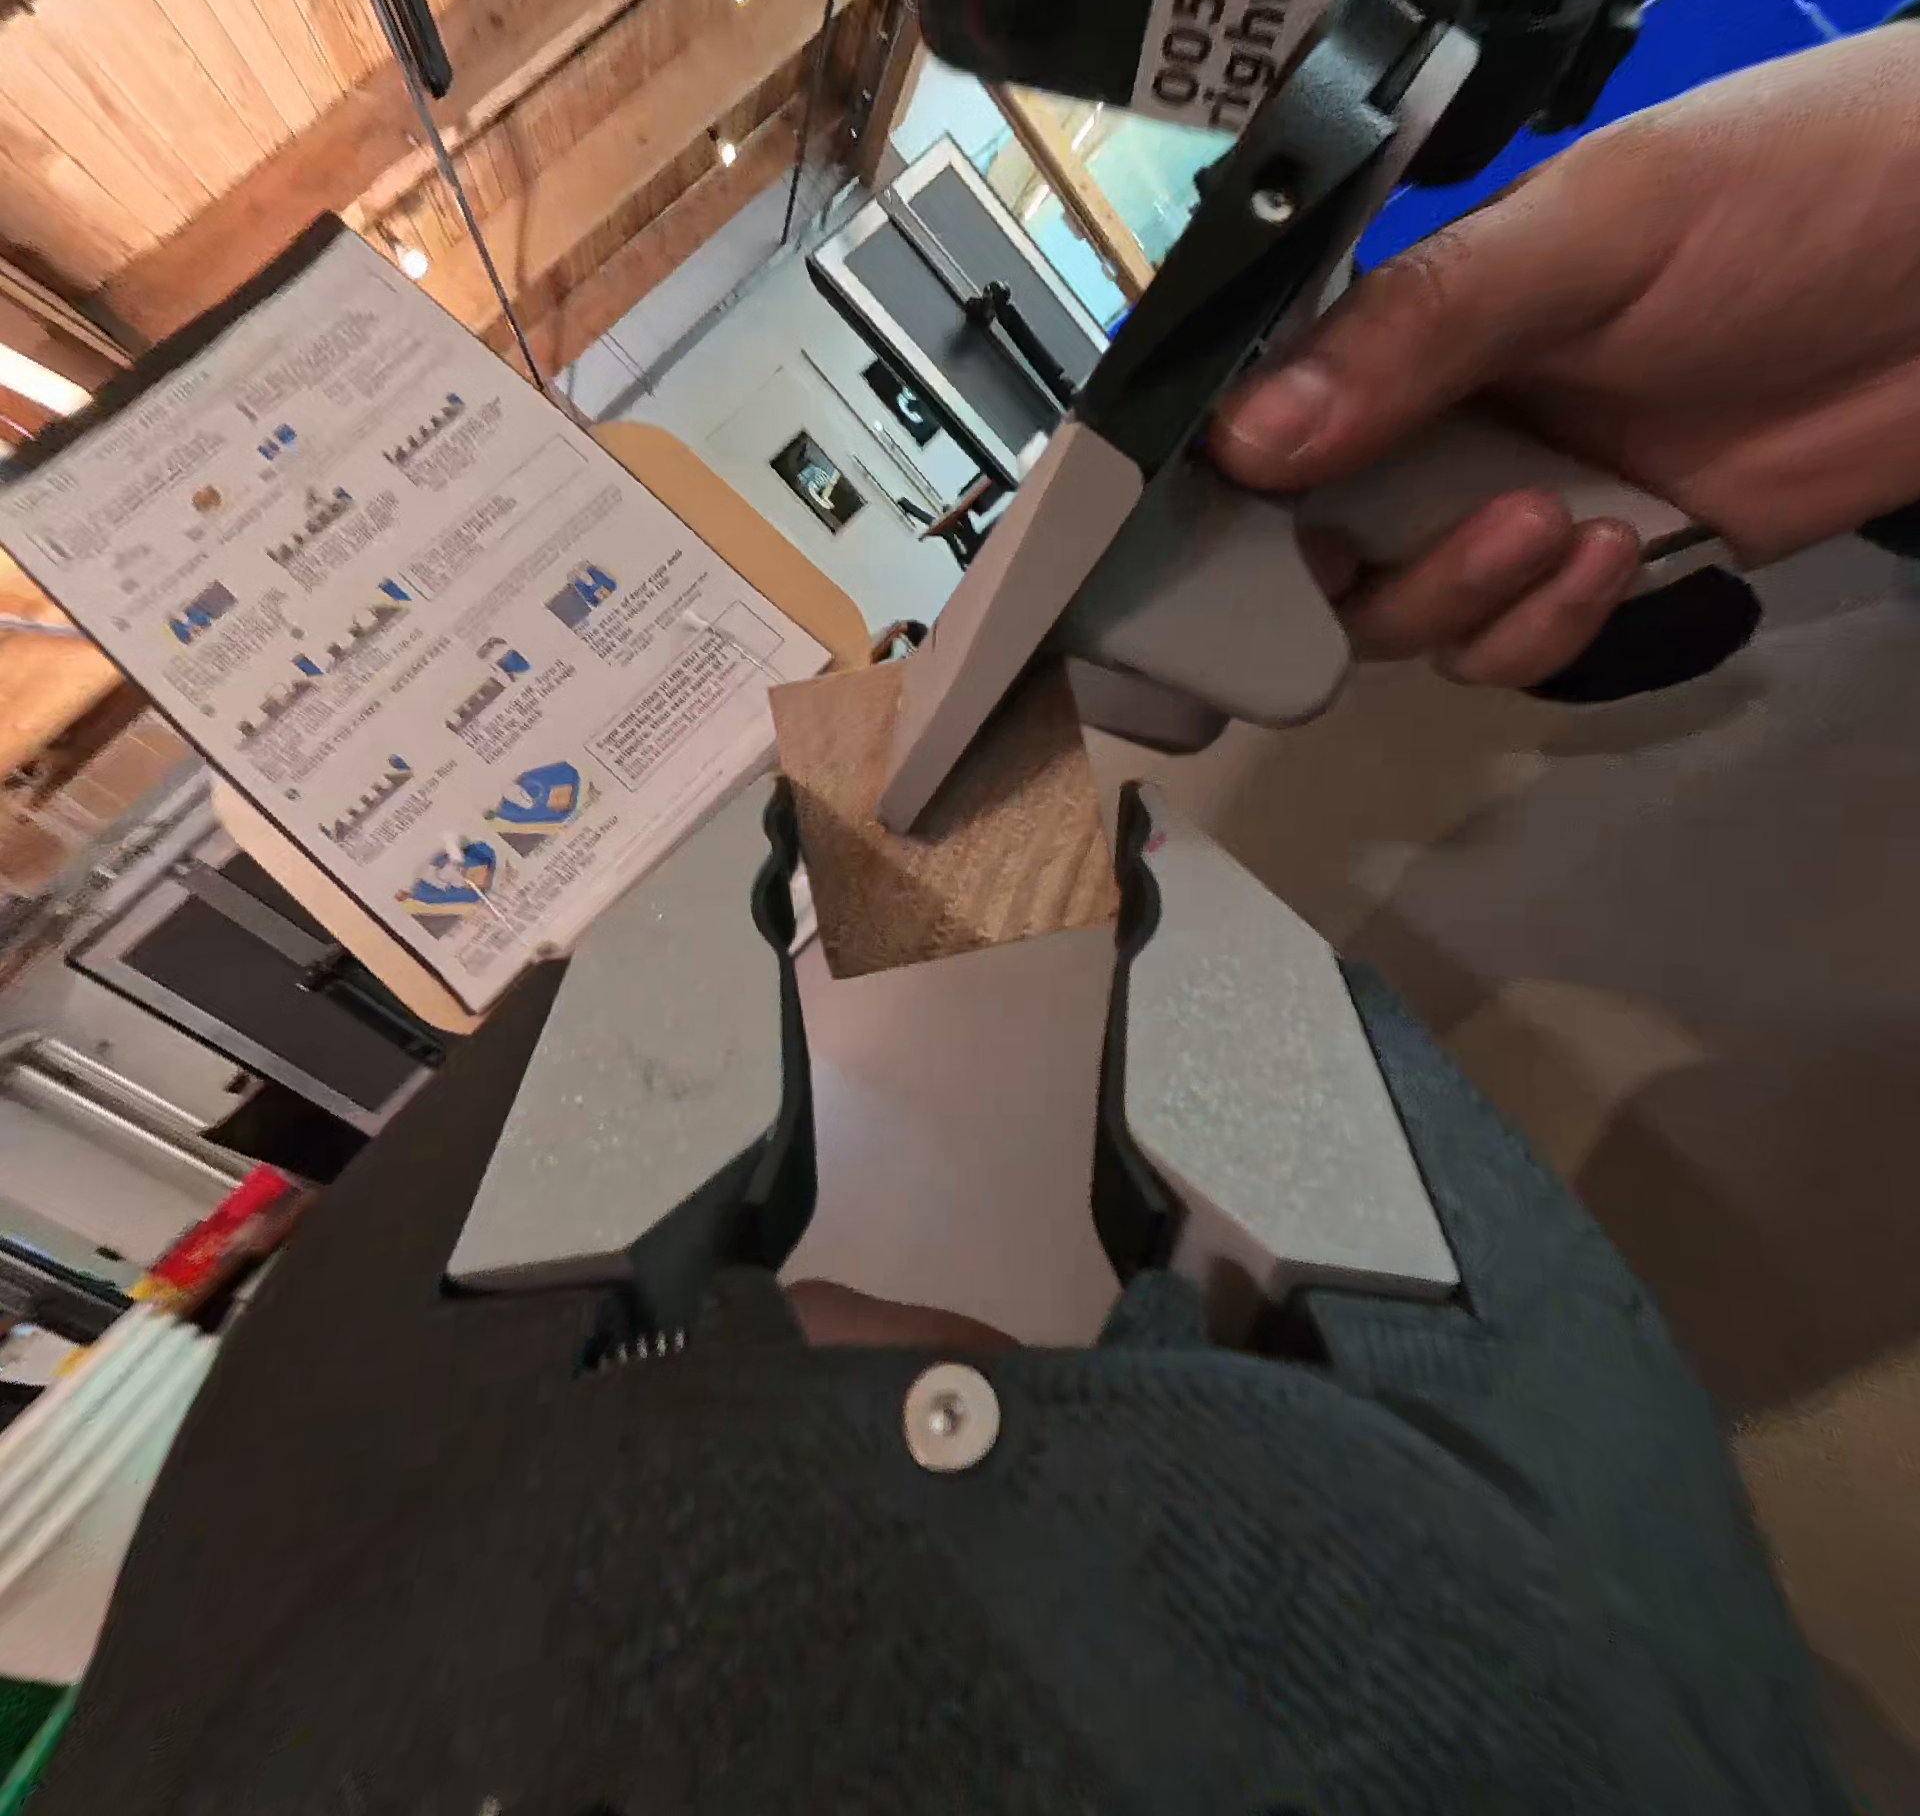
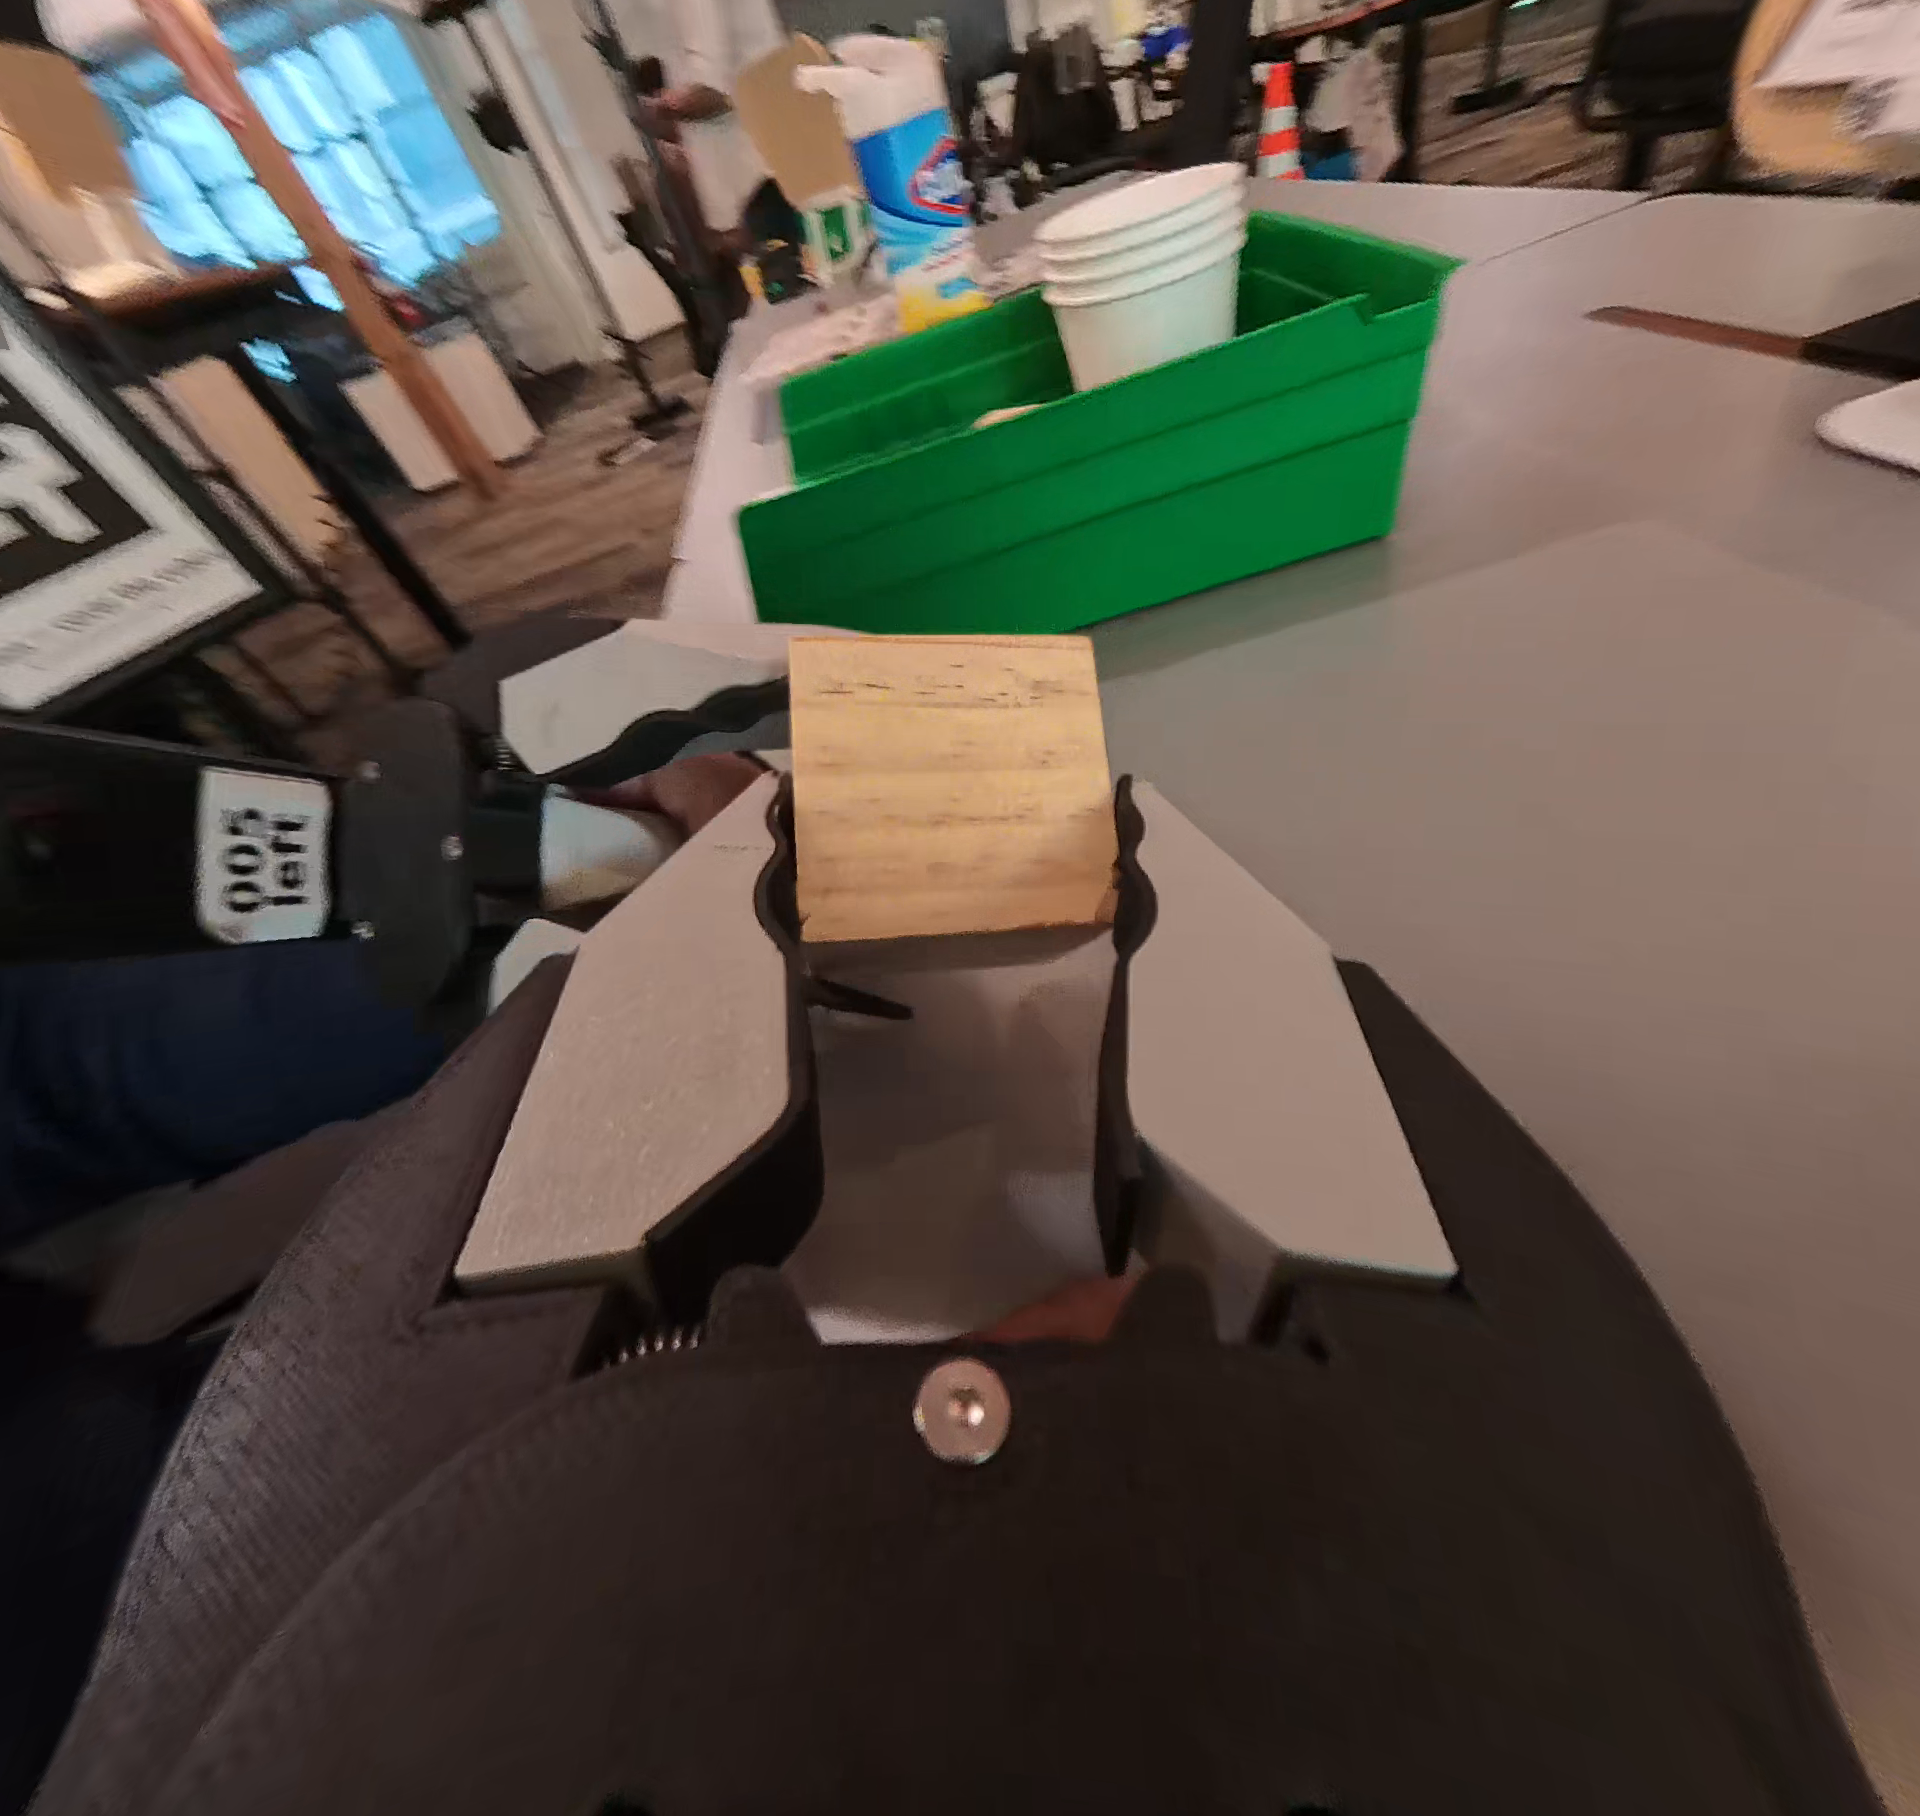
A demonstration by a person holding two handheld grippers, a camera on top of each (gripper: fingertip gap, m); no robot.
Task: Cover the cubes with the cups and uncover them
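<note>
Wooden cube (image 2: 945, 790) held above table (image 2: 1558, 727) w/ left gripper (image 1: 951, 873) and right gripper (image 2: 951, 873) fingers apparently both clamped on opposite faces: rigid, light, dry grain, non-fragile; flat faces best hold; cups (image 2: 1148, 280) in green bin (image 2: 1091, 540).

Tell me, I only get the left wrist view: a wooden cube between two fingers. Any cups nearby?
Observer: Yes, a stack of white cups stands in a green bin on the table.
Operator: Does that other tool grip the cube too?
Observer: The right wrist view shows the right gripper with a pad against each side of the wooden cube.
Operator: Anything behind the bin?
Observer: A blue-and-white wipes canister.
</note>
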